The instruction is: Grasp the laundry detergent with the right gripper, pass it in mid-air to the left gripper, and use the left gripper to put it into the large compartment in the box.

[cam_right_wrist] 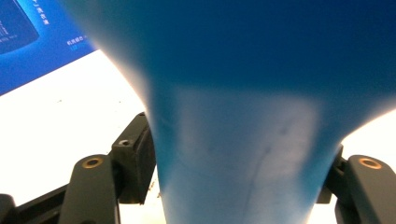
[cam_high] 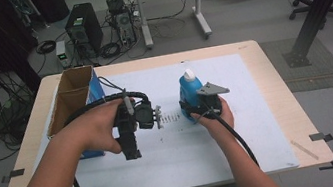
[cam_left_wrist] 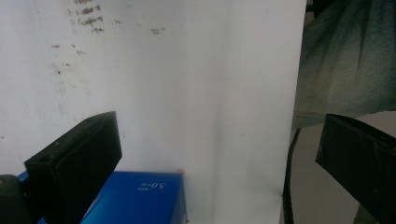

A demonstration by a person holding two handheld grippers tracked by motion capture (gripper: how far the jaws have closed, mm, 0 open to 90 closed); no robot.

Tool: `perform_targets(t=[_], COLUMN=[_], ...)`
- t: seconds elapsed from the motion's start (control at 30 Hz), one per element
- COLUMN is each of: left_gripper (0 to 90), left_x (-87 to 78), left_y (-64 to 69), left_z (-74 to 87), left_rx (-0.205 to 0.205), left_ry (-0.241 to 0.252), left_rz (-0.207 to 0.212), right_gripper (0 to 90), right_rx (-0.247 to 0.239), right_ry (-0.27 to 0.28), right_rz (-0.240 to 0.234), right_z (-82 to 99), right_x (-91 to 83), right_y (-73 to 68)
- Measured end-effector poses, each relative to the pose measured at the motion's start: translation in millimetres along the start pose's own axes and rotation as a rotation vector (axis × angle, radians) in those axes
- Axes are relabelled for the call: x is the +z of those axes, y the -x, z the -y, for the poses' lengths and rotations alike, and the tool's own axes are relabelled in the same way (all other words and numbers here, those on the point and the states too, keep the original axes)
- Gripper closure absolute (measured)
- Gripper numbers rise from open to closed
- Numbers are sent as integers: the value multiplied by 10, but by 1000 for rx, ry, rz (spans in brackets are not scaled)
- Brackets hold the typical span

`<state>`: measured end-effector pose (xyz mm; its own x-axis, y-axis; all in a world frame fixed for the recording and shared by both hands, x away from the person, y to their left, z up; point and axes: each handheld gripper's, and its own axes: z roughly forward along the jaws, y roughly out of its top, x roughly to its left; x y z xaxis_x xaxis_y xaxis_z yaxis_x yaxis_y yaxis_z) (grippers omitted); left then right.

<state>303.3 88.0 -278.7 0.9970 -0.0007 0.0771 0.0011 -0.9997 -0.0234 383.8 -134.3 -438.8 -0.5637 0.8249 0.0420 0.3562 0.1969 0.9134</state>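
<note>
Blurred blue bottle (cam_right_wrist: 243,116) hides both right gripper (cam_right_wrist: 238,177) fingers' (cam_right_wrist: 135,163) pads.

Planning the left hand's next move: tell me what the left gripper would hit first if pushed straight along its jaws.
Probably the white mat, just past the blue box; the left gripper is open and depth is unclear.

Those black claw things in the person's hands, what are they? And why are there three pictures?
They are grippers, tongs with two black jaws that a person squeezes. One picture comes from a camera above the table. The other two come from small cameras riding on each gripper.

On the table lies a white sheet. A blue bottle with a white cap stands on it, and an open cardboard box with blue sides sits at the left.

The right gripper has its jaws pressed on the bottle's sides. The left gripper is open and holds nothing.
</note>
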Motion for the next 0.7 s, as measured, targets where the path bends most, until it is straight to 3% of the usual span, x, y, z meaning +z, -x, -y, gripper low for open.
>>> perform_targets(t=[0.43,0.7], left_gripper=[3,3], left_x=[23,32], left_y=[-9,-20], left_z=[-5,-39], left_rx=[-1,5], left_ry=[-2,-5], left_rz=[5,5], right_gripper=[417,447], right_rx=[-2,-32], right_ry=[21,24], right_rz=[22,41], right_z=[11,12], right_x=[-3,-1], right_y=[4,-16])
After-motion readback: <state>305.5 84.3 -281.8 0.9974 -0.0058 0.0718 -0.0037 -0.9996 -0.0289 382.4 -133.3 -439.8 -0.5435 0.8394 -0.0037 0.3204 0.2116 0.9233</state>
